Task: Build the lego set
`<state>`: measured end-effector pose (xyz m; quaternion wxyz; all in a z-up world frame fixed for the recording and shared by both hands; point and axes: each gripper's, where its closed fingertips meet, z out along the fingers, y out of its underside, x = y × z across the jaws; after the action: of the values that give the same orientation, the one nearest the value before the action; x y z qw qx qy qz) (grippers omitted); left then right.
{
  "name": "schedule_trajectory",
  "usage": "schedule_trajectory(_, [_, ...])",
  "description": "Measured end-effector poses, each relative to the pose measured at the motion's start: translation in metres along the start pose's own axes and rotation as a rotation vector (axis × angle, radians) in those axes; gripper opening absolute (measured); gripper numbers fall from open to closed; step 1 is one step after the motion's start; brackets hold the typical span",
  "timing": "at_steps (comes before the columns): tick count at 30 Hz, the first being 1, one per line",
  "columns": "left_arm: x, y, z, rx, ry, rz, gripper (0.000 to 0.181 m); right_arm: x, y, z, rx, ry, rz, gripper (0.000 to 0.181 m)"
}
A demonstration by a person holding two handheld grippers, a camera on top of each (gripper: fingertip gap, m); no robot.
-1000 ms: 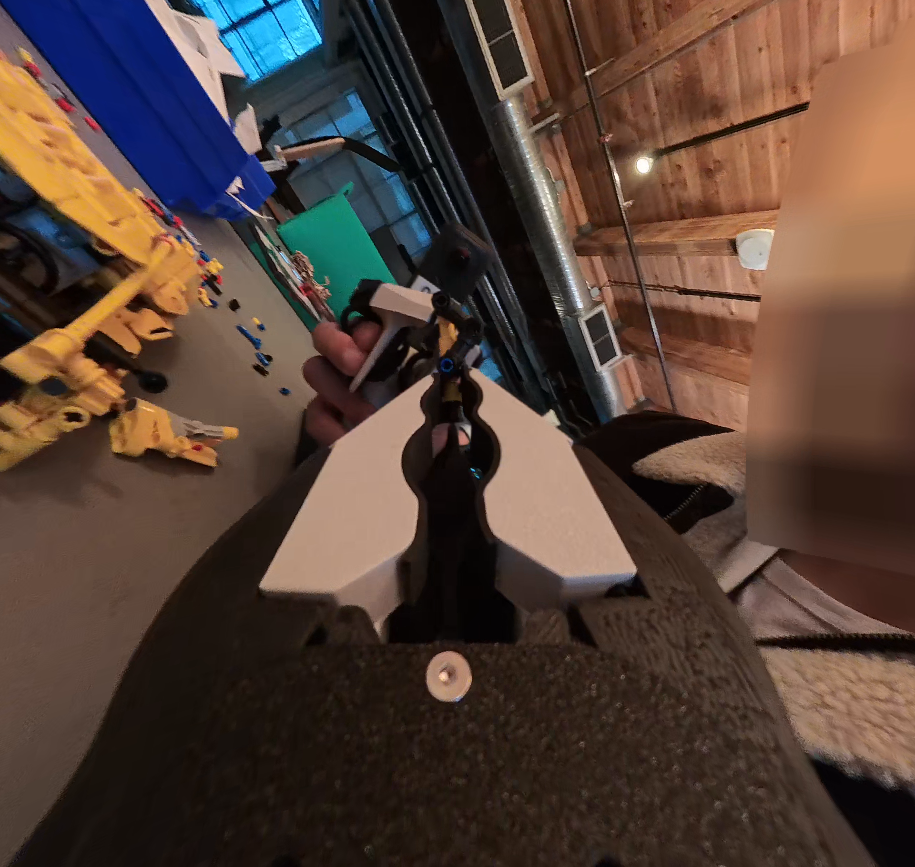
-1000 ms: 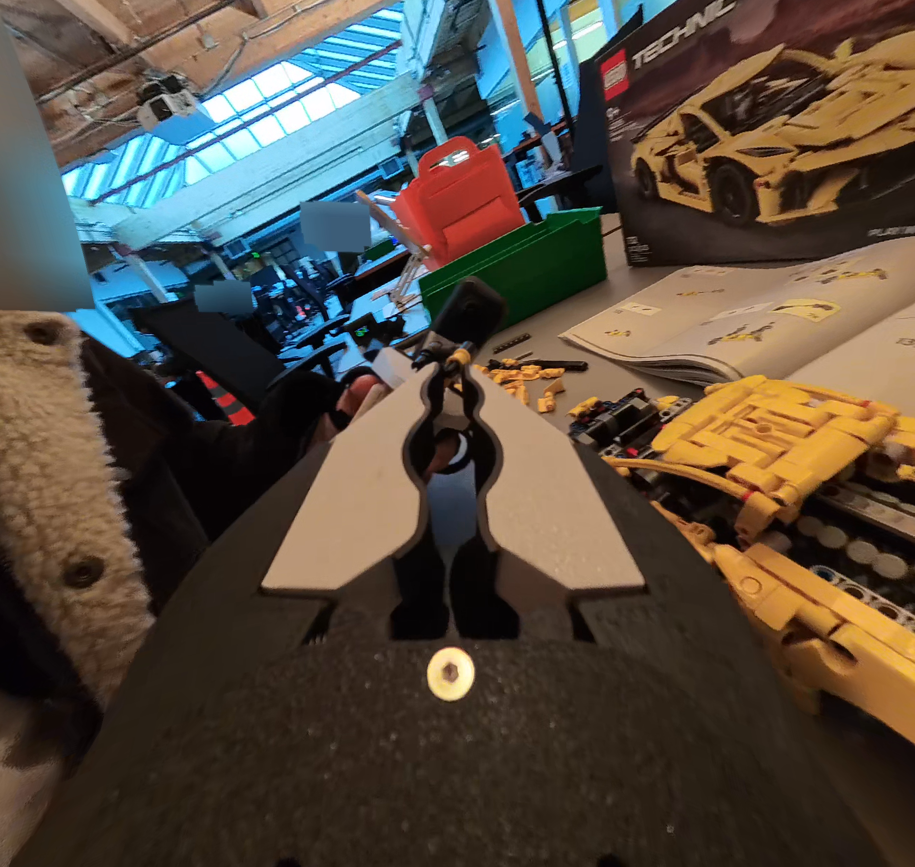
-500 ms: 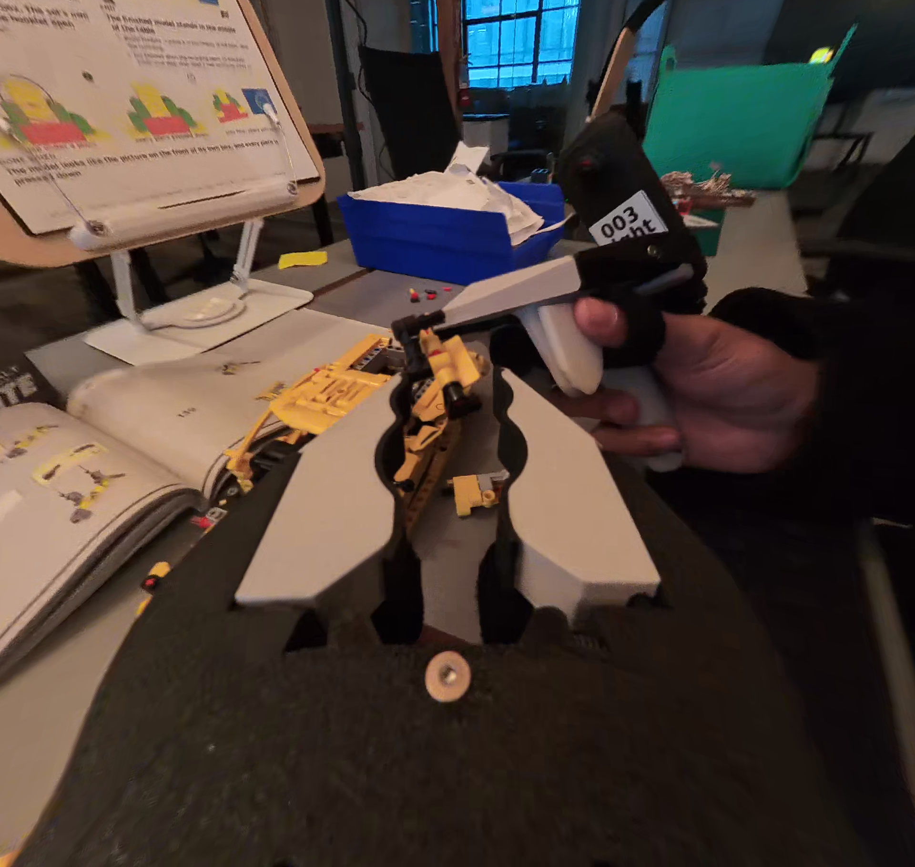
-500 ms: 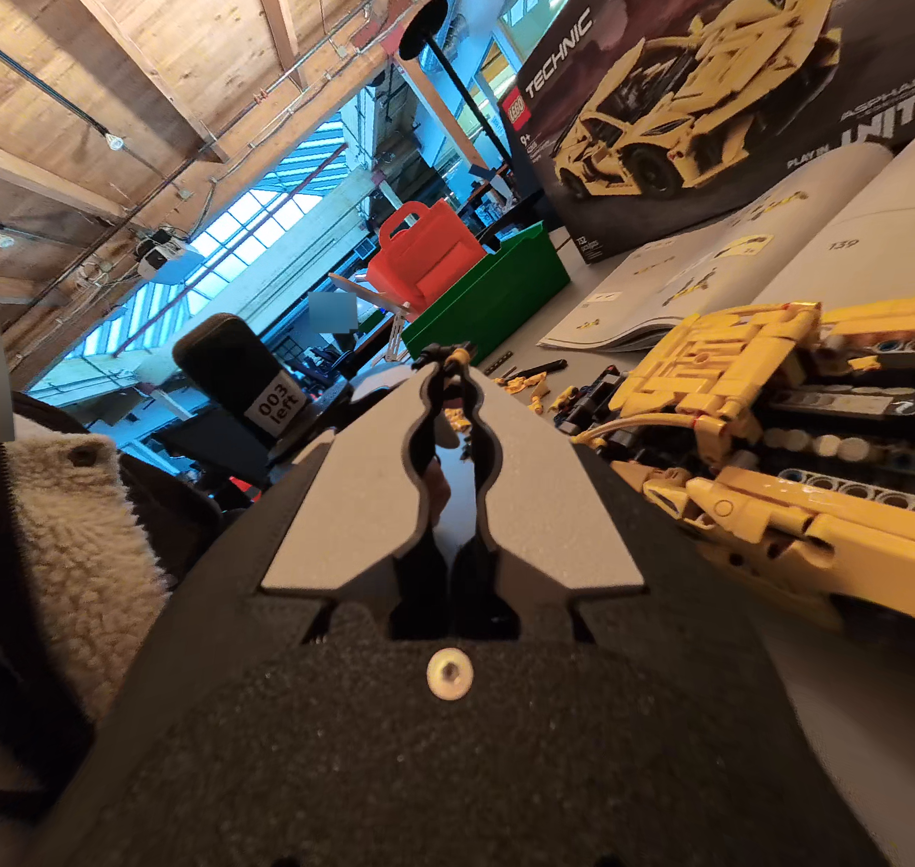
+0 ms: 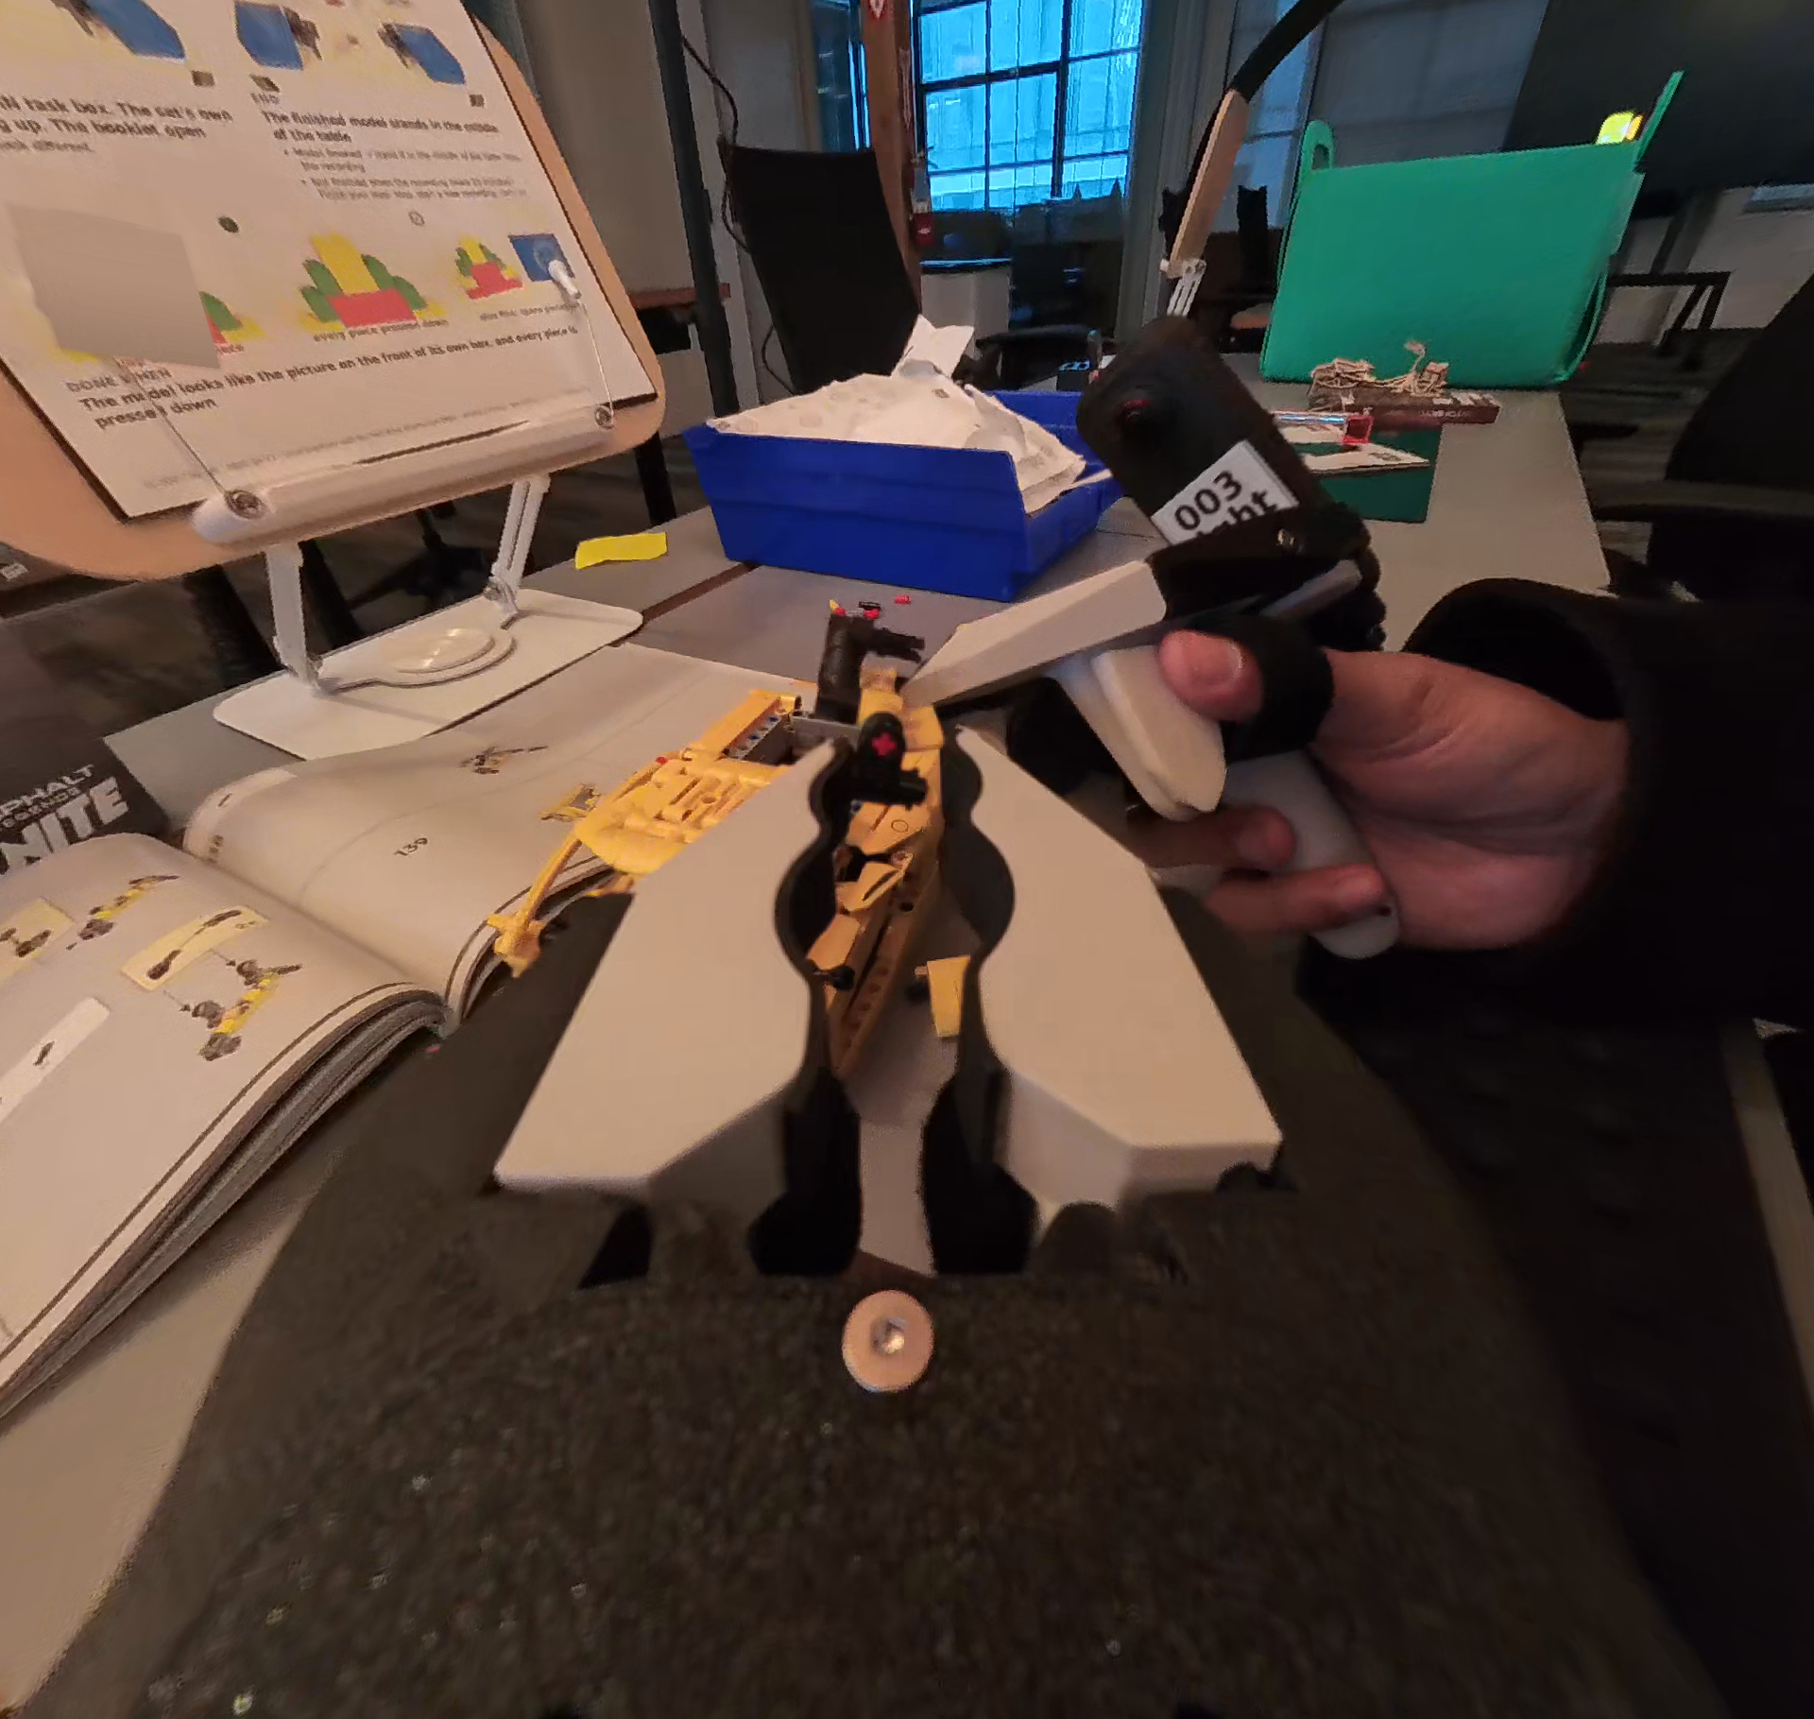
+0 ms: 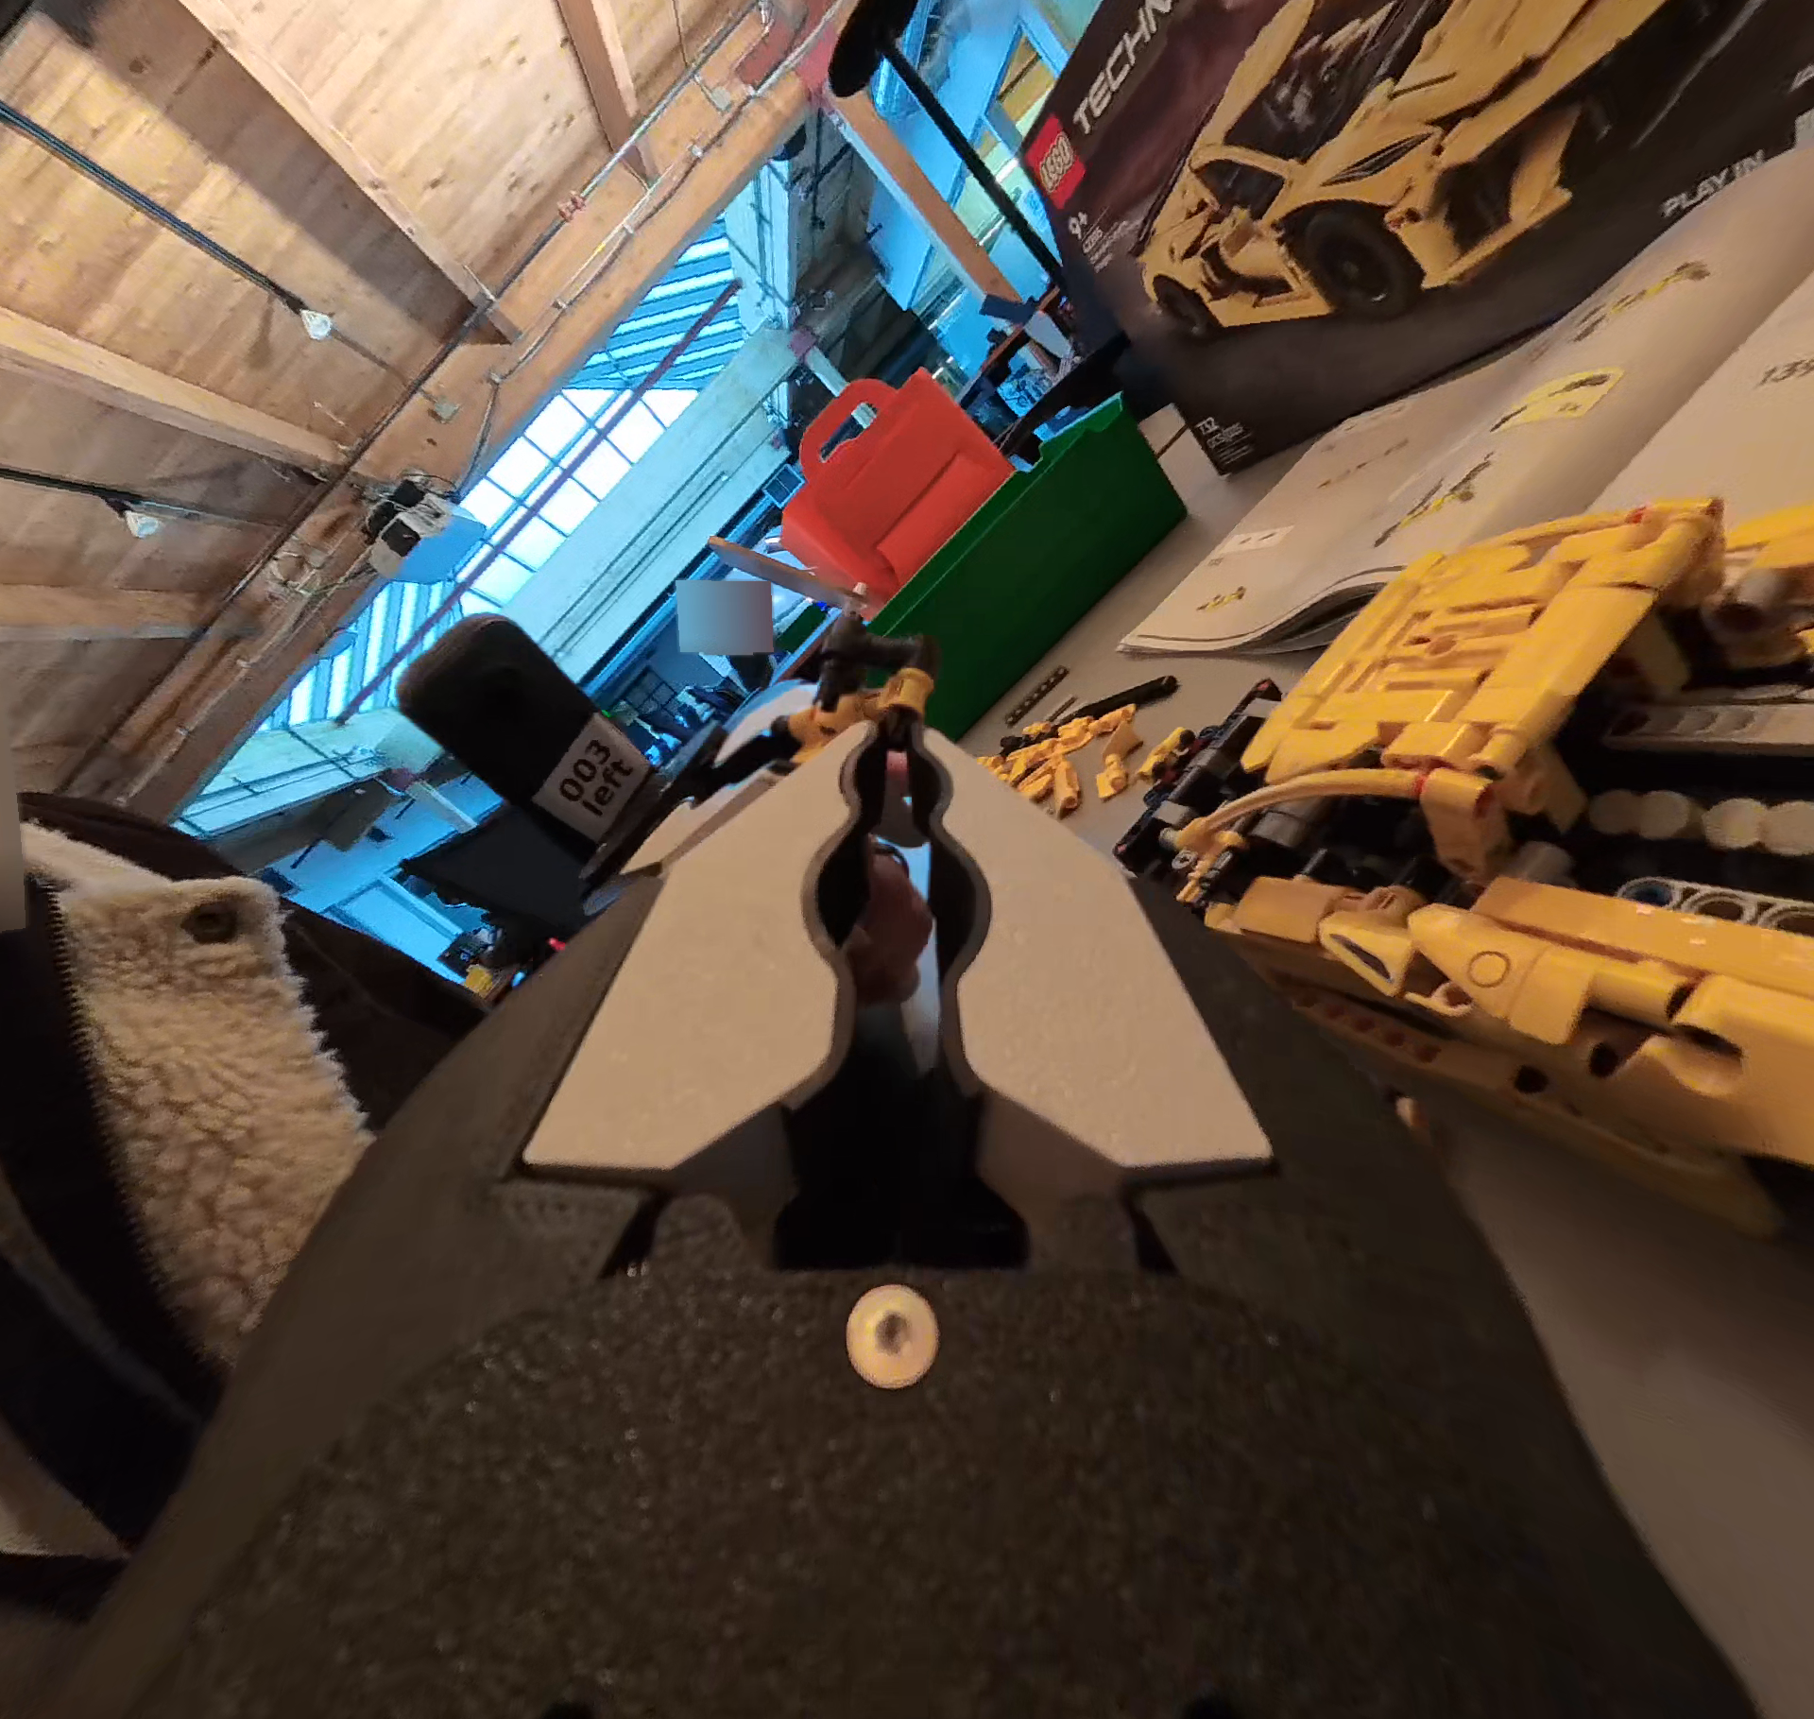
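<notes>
Yellow car model (image 6: 1531, 896) cut off rightward

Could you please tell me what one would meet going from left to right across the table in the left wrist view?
Open instruction booklet → yellow lego car → small yellow and black lego assembly at the left gripper tips → right gripper → the hand that holds it.

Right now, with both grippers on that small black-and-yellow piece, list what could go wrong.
1. The left gripper and right gripper seem to pinch the small black-and-yellow sub-assembly by the fingertips alone, in the air; a twist could pop it apart or drop it.
2. The yellow car model sits right beside it, so a slip could knock it.
</notes>
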<state>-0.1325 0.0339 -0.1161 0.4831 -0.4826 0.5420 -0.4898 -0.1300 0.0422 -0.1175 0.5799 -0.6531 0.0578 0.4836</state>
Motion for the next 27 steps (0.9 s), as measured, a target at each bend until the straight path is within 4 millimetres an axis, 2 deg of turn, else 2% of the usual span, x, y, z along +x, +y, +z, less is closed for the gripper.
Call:
schedule_trajectory(6, [0.002, 0.0, -0.001, 0.006, 0.035, -0.05, 0.017, 0.0, 0.001, 0.0, -0.012, -0.001, -0.003, 0.003])
schedule_trajectory(13, [0.001, 0.005, 0.006, -0.029, -0.008, -0.021, 0.018, 0.005, -0.004, -0.005, 0.01, 0.05, -0.026, 0.002])
schedule_trajectory(17, [0.0, -0.001, 0.007, 0.008, 0.015, -0.136, 0.018, 0.004, -0.005, -0.005, 0.018, 0.023, 0.015, 0.002])
schedule_trajectory(23, [0.001, -0.007, 0.006, 0.056, 0.086, -0.321, 0.017, 0.002, -0.003, -0.005, 0.007, 0.034, -0.017, 0.002])
schedule_trajectory(27, [0.006, -0.008, 0.012, 0.076, 0.111, -0.429, 0.018, 0.003, -0.012, -0.01, 0.043, 0.1, -0.111, 0.002])
